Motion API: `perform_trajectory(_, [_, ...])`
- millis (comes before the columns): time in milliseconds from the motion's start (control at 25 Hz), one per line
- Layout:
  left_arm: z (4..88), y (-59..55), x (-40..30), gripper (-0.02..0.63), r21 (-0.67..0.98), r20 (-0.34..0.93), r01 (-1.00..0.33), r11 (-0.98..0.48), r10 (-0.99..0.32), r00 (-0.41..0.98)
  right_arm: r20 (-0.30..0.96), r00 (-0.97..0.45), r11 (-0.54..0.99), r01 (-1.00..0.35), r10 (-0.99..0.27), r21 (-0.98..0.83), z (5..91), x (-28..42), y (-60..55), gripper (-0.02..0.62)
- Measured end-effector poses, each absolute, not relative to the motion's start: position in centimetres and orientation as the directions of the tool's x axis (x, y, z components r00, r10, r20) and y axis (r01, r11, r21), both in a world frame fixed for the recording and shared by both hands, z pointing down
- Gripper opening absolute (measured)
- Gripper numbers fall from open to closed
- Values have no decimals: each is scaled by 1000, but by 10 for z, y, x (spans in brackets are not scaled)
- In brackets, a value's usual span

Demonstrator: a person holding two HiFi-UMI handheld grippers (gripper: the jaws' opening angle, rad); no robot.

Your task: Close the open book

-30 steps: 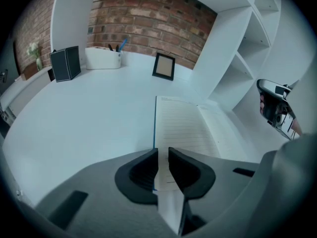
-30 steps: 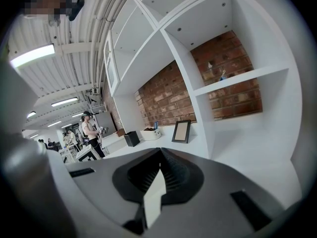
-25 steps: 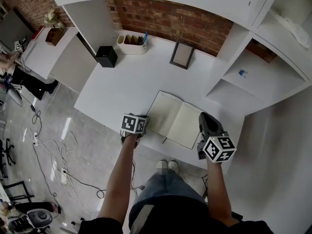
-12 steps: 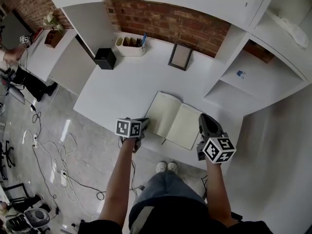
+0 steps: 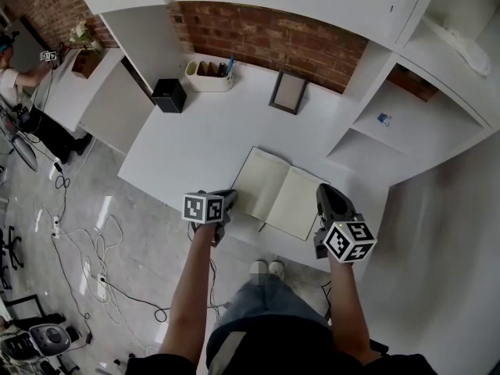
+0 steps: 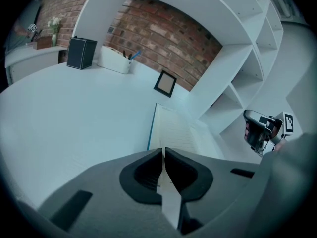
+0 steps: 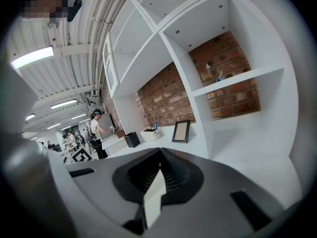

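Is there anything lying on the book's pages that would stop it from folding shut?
Nothing visible does. Both pages of the open book are bare, and the picture frame and pen holder stand well behind it by the brick wall.

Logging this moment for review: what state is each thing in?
book: open, flat on desk.
left claw: shut, just closed at book's left edge; nothing seen between.
right claw: shut, empty, beside book's right edge.
picture frame: standing upright by brick wall.
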State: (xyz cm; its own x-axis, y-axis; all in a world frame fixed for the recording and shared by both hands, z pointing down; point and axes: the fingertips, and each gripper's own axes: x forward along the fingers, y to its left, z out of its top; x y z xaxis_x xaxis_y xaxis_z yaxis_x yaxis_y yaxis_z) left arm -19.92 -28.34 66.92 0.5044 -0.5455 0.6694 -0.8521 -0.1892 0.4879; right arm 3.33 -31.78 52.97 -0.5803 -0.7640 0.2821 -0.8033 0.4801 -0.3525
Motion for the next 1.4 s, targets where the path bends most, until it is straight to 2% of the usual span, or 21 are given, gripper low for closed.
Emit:
perform_trajectory(400, [686, -283, -206, 25, 406, 751, -892, -199, -483, 450, 281, -582, 483, -802, -763, -351, 529, 32, -316, -3])
perform_trajectory(880, [676, -273, -177, 15, 504, 685, -833, -228, -483, 546, 275, -577, 476, -804, -769, -357, 526, 34, -317, -2])
perform_trajectory(1400, [630, -258, -105, 11, 541, 570, -767, -345, -520, 636, 263, -560, 463, -814, -785, -351, 521, 41, -312, -2])
